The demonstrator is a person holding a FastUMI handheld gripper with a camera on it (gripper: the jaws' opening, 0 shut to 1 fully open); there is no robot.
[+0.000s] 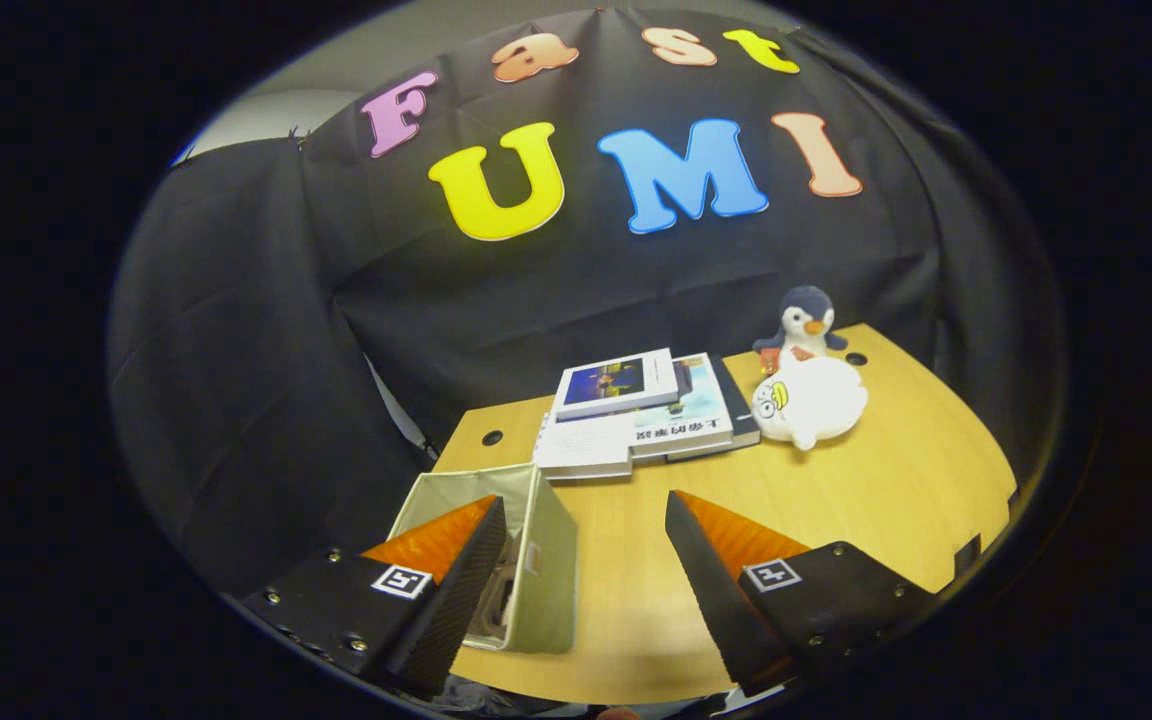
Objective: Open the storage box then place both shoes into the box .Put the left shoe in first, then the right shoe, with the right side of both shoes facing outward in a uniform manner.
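Here, in the gripper view, the gripper (584,520) hangs above the wooden table (896,480) with its fingers spread wide and holding nothing. The storage box (536,560) stands open-topped by the left finger; books (636,415) and plush toys (808,395) lie beyond.

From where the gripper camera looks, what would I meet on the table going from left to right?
Storage box, behind the left finger of the open, empty gripper → stack of books → white plush toy, with a penguin plush just behind it.

Camera rides the claw (586,520) (fingers apart), facing across the table (886,490).
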